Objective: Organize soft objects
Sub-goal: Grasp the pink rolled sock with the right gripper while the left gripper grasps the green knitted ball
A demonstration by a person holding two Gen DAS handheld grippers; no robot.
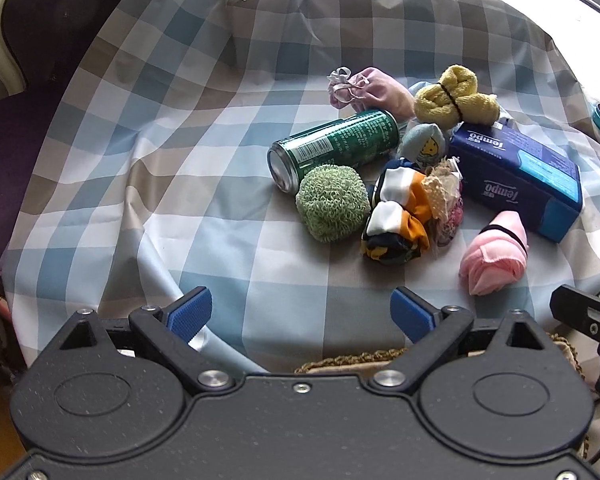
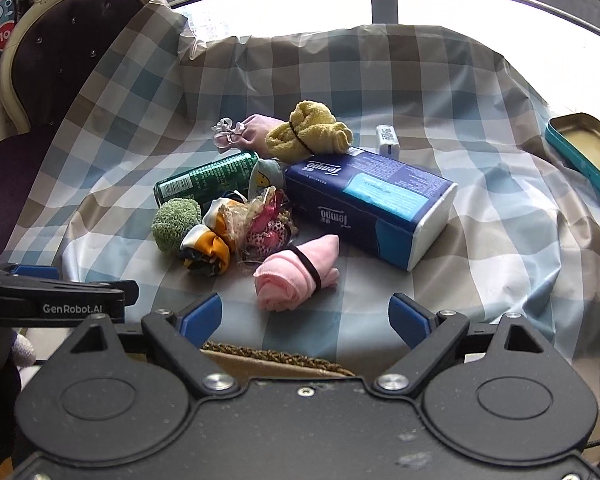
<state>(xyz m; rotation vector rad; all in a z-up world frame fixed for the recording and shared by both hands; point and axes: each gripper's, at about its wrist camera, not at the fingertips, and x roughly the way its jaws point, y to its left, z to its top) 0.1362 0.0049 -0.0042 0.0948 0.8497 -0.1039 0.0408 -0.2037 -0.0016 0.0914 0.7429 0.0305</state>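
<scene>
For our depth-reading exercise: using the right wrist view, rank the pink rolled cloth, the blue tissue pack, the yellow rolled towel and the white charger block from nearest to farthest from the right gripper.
1. Pink rolled cloth: just ahead of the open right gripper, slightly left.
2. Blue tissue pack: behind it, right of centre.
3. Yellow rolled towel and white charger block: both behind the pack; too close to rank.

On the checked cloth (image 2: 480, 216) the things sit in one cluster. At its centre lie the scrunchies (image 2: 220, 240). The knitted ball (image 2: 175, 224) touches them at nine o'clock, with the drink can (image 2: 204, 178) lying on its side behind it at eleven. The tissue pack (image 2: 372, 204) lies at three o'clock, the banded yellow towel (image 2: 308, 132) leaning on its far end. The rolled pink cloth (image 2: 296, 276) lies at five o'clock, nearest the cameras. The drawstring pouch (image 2: 248, 134) sits at twelve, just left of the towel.
</scene>
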